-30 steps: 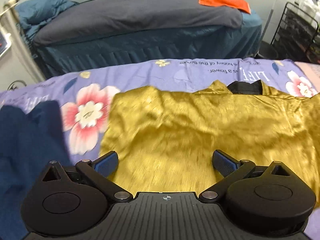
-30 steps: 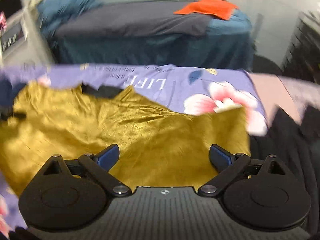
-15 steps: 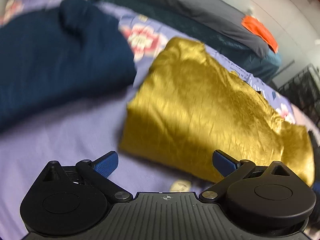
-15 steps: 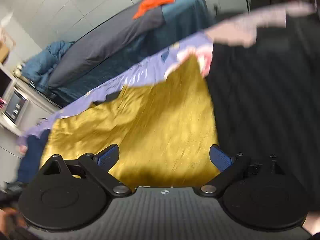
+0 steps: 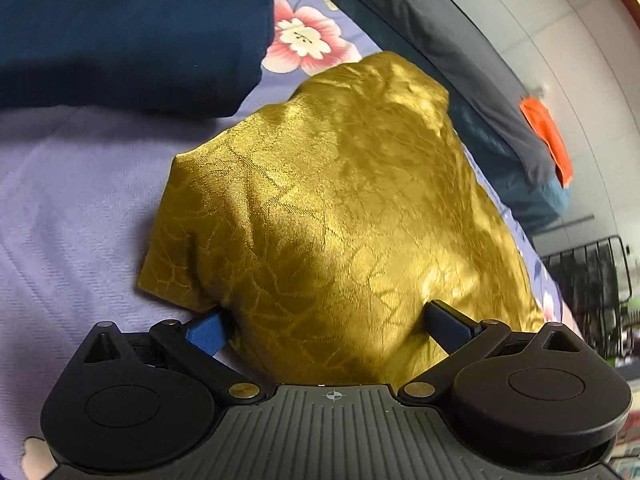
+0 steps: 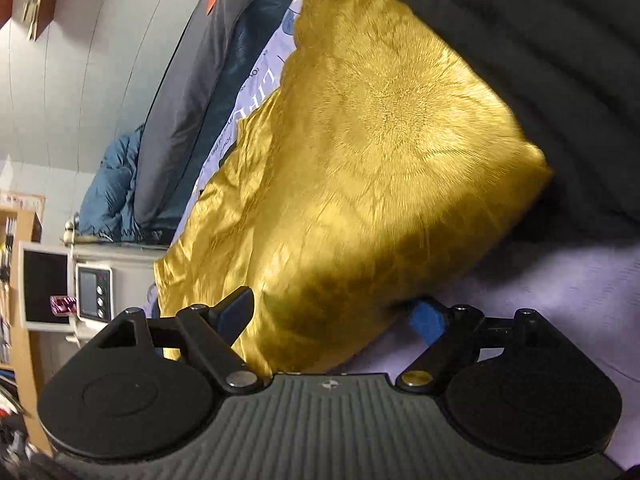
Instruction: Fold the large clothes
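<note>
Both tongs had dropped and tilted onto the gold garment (image 5: pixel 344 208): left tongs (image 5: pixel 328 326) and right tongs (image 6: pixel 334 312), jaws apart, straddled its lower-frame edges on the floral sheet (image 5: pixel 72 208).

The work surface is covered with a lilac sheet (image 5: pixel 72 208) printed with pink flowers and some dark lettering. Behind it, along the upper right of the left wrist view, stands a bed with a grey cover (image 5: pixel 452 60) over a teal skirt; an orange cloth (image 5: pixel 546 132) lies on its far end. The wall (image 5: pixel 560 32) behind is pale and tiled. At the right edge is a black wire rack (image 5: pixel 588 280). In the right wrist view, lower left, a small white appliance (image 6: pixel 94 290) sits beside a wooden shelf (image 6: pixel 22 320).
</note>
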### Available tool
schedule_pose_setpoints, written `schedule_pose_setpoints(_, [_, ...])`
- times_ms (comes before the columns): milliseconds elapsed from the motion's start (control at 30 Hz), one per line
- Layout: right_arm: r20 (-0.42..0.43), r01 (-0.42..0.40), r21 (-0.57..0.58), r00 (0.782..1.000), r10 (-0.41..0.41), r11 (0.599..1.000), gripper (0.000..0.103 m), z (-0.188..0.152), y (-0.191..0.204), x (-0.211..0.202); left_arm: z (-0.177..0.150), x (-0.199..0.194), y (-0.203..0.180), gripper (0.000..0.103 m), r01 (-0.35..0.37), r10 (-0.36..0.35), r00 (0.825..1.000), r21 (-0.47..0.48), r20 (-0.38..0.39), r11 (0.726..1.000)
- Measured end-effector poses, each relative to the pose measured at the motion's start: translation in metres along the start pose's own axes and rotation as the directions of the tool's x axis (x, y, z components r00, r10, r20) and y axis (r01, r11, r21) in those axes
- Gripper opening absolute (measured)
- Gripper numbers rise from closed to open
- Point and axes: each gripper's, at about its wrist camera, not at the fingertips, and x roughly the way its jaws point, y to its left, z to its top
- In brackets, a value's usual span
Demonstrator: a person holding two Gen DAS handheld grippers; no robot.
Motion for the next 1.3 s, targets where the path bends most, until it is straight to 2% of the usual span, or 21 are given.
schedule_pose_setpoints(133, [-0.028, 0.003, -0.038, 1.000, -0.004, 0.999, 0.086, 0.005, 0.001, 0.026, -0.003, 0.004, 0.004, 0.103, 0.008, -0.008, 1.000, -0.041, 0.011, 0.999])
schedule_pose_setpoints(233, [-0.029, 0.004, -0.006, 1.000, -0.004, 1.000, 0.086, 0.009, -0.003, 0.043, -0.008, 0.001, 0.012, 0.103, 0.019, -0.016, 0.999, -0.105, 0.028, 0.994])
schedule_pose_setpoints(367, [-0.005, -0.004, 0.011, 1.000, 0.004, 1.000, 0.086, 0.013, -0.001, 0.054, -0.012, 0.003, 0.010, 0.103, 0.013, -0.008, 0.999, -0.119, 0.039, 0.993])
schedule_pose_setpoints(433, [-0.008, 0.023, -0.023, 1.000, -0.023, 0.999, 0.082, 0.013, 0.004, 0.055, -0.012, 0.005, 0.009, 0.103, 0.015, -0.009, 0.999, -0.135, 0.040, 0.991])
schedule_pose_setpoints(500, [-0.013, 0.051, -0.047, 0.999, -0.052, 0.998, 0.069, 0.013, 0.008, 0.053, -0.011, 0.006, 0.007, 0.103, 0.010, -0.005, 0.999, -0.137, 0.036, 0.991])
schedule_pose_setpoints(533, [-0.013, 0.053, -0.042, 0.998, -0.054, 0.998, 0.067, 0.013, 0.009, 0.050, -0.011, 0.005, 0.006, 0.103, 0.001, 0.004, 0.999, -0.138, 0.035, 0.990])
schedule_pose_setpoints(600, [-0.012, 0.054, -0.032, 0.998, -0.055, 0.998, 0.055, 0.012, 0.014, 0.045, -0.011, 0.003, 0.005, 0.103, -0.006, 0.011, 0.999, -0.144, 0.039, 0.990])
schedule_pose_setpoints(700, [-0.003, 0.067, -0.077, 0.998, -0.068, 0.995, 0.043, 0.008, 0.030, 0.035, -0.011, -0.005, -0.002, 0.103, -0.010, 0.016, 0.999, -0.137, 0.043, 0.990])
schedule_pose_setpoints(800, [0.008, 0.088, -0.148, 0.996, -0.088, 0.985, 0.038, 0.004, 0.054, 0.026, -0.012, -0.009, -0.012, 0.099, -0.014, 0.019, 0.999, -0.109, 0.045, 0.994])
schedule_pose_setpoints(900, [0.015, 0.098, -0.226, 0.995, -0.097, 0.969, 0.035, -0.003, 0.079, 0.016, -0.010, -0.017, -0.019, 0.088, -0.012, 0.016, 0.999, -0.085, 0.050, 0.996])
schedule_pose_setpoints(967, [0.026, 0.097, -0.290, 0.995, -0.093, 0.952, 0.034, -0.008, 0.096, 0.007, -0.008, -0.025, -0.025, 0.081, -0.007, 0.010, 0.998, -0.049, 0.059, 0.999])
schedule_pose_setpoints(1033, [0.051, 0.092, -0.378, 0.996, -0.079, 0.921, 0.033, -0.014, 0.112, -0.002, -0.006, -0.034, -0.037, 0.077, -0.015, 0.011, 0.997, 0.051, 0.082, 0.999])
schedule_pose_setpoints(1133, [0.098, 0.108, -0.502, 0.993, -0.067, 0.858, 0.031, -0.020, 0.131, -0.017, -0.006, -0.047, -0.061, 0.071, -0.018, -0.006, 0.993, 0.195, 0.120, 0.981])
schedule_pose_setpoints(1300, [0.192, 0.160, -0.663, 0.981, -0.041, 0.731, 0.026, -0.015, 0.163, -0.042, 0.001, -0.063, -0.098, 0.062, 0.066, -0.109, 0.985, 0.281, 0.138, 0.957])
